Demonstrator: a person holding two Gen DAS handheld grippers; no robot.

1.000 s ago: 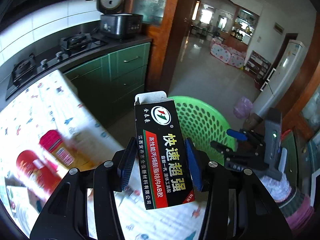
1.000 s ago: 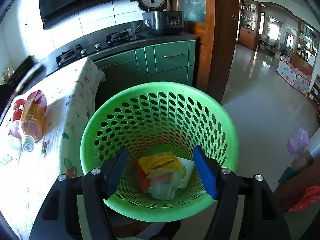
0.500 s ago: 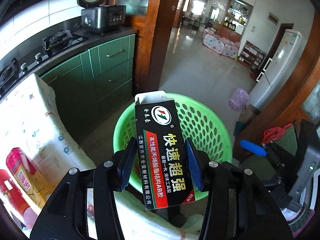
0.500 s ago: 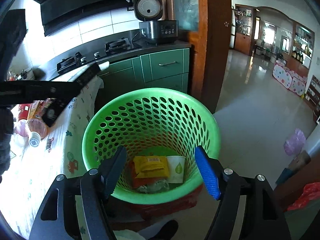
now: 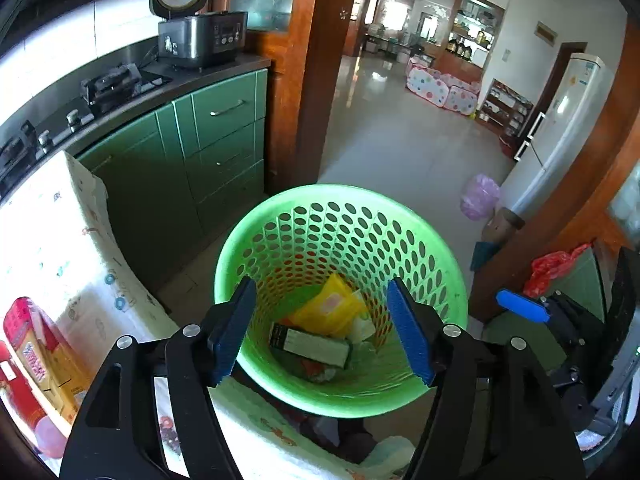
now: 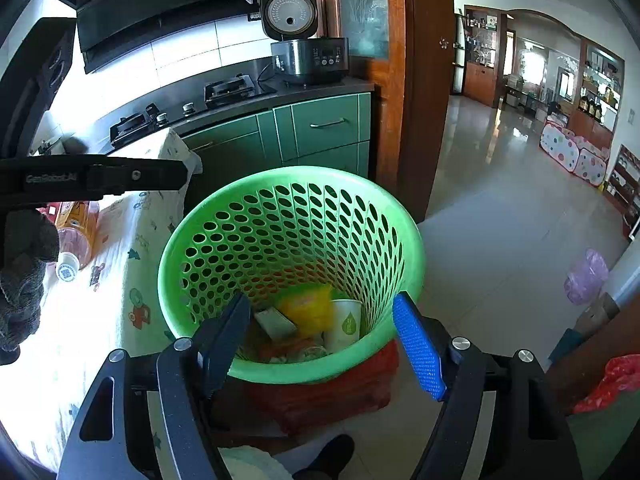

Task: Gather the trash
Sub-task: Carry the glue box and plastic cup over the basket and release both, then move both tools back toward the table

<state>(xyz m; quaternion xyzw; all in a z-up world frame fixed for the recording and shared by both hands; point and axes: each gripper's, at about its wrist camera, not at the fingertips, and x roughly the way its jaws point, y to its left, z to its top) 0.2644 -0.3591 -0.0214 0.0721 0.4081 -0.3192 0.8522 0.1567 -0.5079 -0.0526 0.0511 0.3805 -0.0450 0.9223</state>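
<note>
Left gripper (image 5: 322, 326) is being held directly above the round green perforated plastic basket (image 5: 444, 264) — blue pads spread wide, nothing between them. The black glue carton with a pale label panel (image 5: 310, 346) is lying flat at the basket bottom, long axis running roughly left to right in the left wrist view, partly under a yellow snack wrapper (image 5: 328, 308). A white paper cup with a green drop mark (image 6: 346, 330) is being seen beside the wrapper in the right wrist view.

Right gripper (image 6: 324, 344) is also being held parted and empty, aimed into the same basket from nearer the rim.

Remaining trash is judged to be on the table covered with a white cartoon-print cloth (image 5: 48, 240), to the left of the basket: a red-and-yellow printed carton (image 5: 38, 356) lying along the left edge of the left wrist view, and a clear plastic bottle with a white cap (image 6: 74, 248), cap end pointing toward the camera. Both are lying left of both grippers — the left gripper is judged the nearer, so a swing leftward and down over the table edge is being called for.

Hard to make out:
- the carton is being cut off by the fisheye edge, its far end unseen
- the bottle is partly hidden behind the left gripper's dark body and a gloved hand (image 6: 20, 280)
- lower layers of basket contents are muddled; a red object under the basket cannot be identified
</note>
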